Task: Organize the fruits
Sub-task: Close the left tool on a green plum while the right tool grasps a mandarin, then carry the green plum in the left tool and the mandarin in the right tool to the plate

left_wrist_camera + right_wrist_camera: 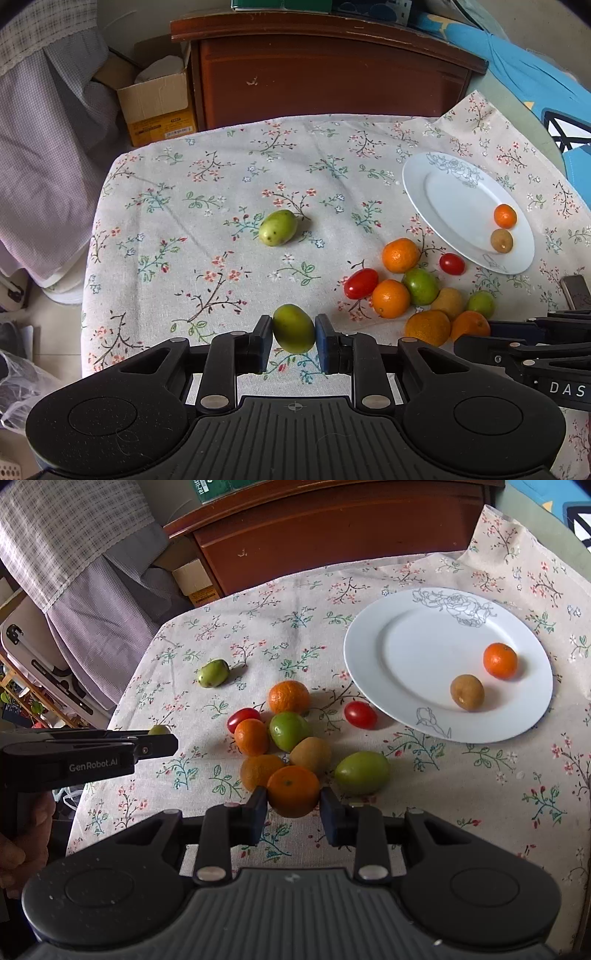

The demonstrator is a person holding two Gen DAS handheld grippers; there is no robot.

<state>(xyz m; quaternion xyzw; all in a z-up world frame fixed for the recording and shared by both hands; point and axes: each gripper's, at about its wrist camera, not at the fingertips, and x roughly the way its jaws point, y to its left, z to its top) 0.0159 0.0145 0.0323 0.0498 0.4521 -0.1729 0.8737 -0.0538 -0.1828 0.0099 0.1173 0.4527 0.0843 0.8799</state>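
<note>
With both tongs loaded, left tongs (293,329) clamp a green fruit (293,328), right tongs (293,798) clamp an orange (293,791); plate (373,627) lies ahead-right, nearer the right.

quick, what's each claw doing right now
Left claw: closed on a green fruit.
Right claw: closed on an orange.
</note>
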